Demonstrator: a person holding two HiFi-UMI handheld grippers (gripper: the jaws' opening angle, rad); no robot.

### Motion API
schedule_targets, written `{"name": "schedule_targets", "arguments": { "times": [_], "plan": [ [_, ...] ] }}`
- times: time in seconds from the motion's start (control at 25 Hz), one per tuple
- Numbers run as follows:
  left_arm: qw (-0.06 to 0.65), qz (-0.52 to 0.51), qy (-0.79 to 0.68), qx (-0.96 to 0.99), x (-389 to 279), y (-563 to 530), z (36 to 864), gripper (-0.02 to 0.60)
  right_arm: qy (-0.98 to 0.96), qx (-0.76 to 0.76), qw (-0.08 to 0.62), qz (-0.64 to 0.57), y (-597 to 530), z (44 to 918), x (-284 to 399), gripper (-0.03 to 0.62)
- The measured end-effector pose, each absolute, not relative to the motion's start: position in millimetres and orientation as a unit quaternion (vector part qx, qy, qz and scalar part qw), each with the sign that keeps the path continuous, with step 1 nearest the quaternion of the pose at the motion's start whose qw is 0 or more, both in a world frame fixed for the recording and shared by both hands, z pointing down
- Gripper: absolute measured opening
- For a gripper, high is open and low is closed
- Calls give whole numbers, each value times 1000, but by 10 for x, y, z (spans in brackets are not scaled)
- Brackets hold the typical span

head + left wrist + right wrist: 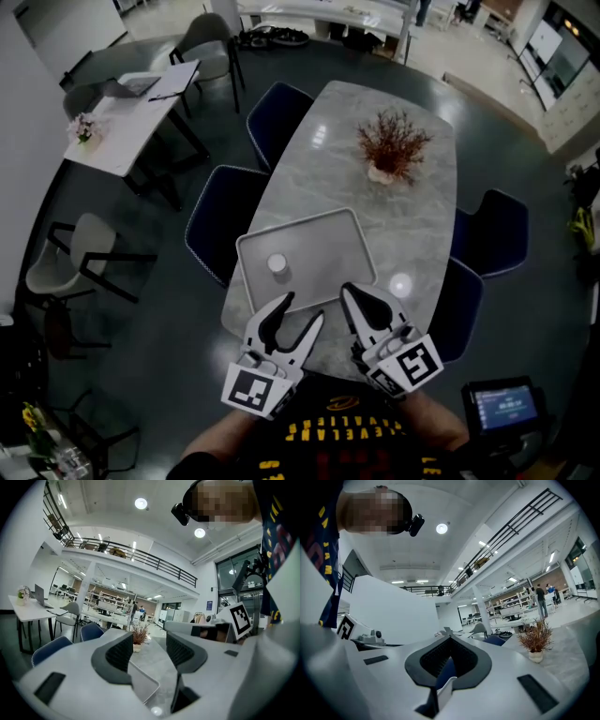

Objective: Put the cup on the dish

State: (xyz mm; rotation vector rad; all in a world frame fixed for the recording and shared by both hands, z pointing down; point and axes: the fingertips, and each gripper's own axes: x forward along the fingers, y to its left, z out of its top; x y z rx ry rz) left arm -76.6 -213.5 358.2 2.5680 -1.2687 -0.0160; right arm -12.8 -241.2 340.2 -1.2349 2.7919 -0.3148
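Note:
A small white cup (277, 266) stands upright on the grey tray-like dish (328, 239), in its near left part, on the marble table (412, 220). My left gripper (302, 310) hovers over the table's near edge, just short of the dish, open with nothing between its fingers. In the left gripper view the left gripper (149, 651) frames a corner of the dish (143, 684); the cup is not visible there. My right gripper (361, 298) is beside it to the right, shut and empty. In its own view the right gripper (450, 641) has its tips touching.
A dried plant in a white pot (392, 145) stands at the table's far middle. Blue chairs (217, 225) (492, 234) line both long sides. A white desk with a laptop (127, 117) is off to the left, and a small screen (506, 408) is at lower right.

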Motion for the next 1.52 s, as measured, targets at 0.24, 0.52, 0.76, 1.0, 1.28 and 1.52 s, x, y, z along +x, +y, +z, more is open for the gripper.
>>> {"name": "schedule_targets", "arguments": {
  "times": [0.24,0.52,0.76,1.0,1.28,1.52],
  "plan": [
    [153,4,-435,887,-745,-2150,3608,224,909,-399,48,-112,-2378,3406,-174,6],
    [161,5,-437,885,-850,-2252,3641,224,910,-402,21,-95,-2449,3530,-261,6],
    [170,7,-426,888,-796,-2235,3699,224,905,-413,1,-100,-2400,3576,-186,6],
    [171,14,-428,888,-756,-2281,3713,224,907,-407,18,-108,-2447,3553,-224,6],
    [168,11,-401,900,-629,-2288,3778,224,895,-427,32,-127,-2441,3499,-149,6],
    [173,18,-413,894,-681,-2228,3804,224,902,-414,7,-122,-2367,3646,-180,6]
  ]
}}
